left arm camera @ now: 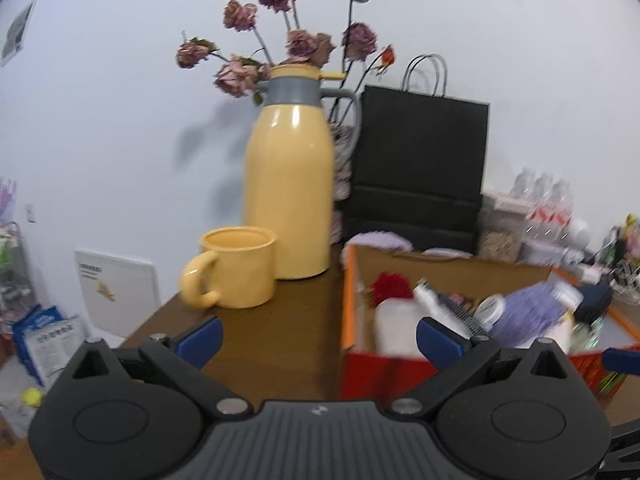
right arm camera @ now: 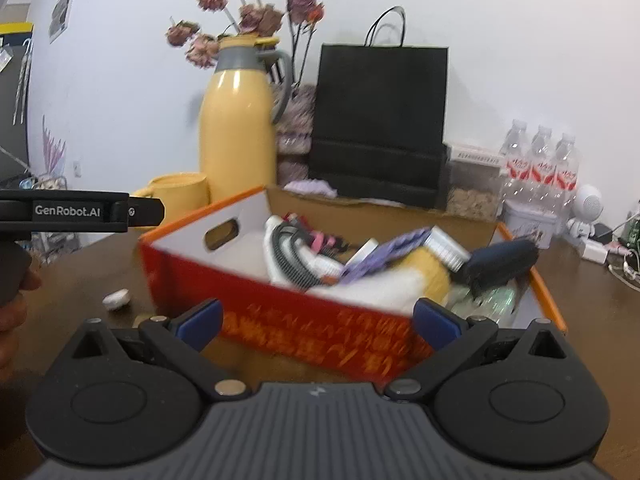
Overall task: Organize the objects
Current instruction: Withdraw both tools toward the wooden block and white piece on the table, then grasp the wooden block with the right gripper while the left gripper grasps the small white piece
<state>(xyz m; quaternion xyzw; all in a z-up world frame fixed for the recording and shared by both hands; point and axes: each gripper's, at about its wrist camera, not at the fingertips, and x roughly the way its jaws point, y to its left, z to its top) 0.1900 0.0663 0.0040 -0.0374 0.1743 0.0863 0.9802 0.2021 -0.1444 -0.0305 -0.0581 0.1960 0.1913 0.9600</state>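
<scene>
1. The red cardboard box (right arm camera: 304,320), orange-rimmed with an oval handle cut-out, is set on the brown wooden table (left arm camera: 280,344) and is filled with jumbled items: a white bottle (left arm camera: 396,328), a black comb (right arm camera: 288,260), a purple patterned packet (right arm camera: 384,252) and a dark blue case (right arm camera: 500,260).
2. The left gripper (left arm camera: 320,338) is held level above the table beside the box's left wall; its blue-padded jaws are spread wide with nothing between them.
3. The right gripper (right arm camera: 318,326) is held in front of the box's near wall, jaws likewise spread wide and empty.
4. A glossy yellow mug (left arm camera: 236,268) is seen just beside a tall yellow jug (left arm camera: 290,192) with a grey collar.
5. A matte black paper bag (right arm camera: 380,120) stands behind the box.
6. A small white object (right arm camera: 117,299) lies on the table left of the box; what it is cannot be told.
</scene>
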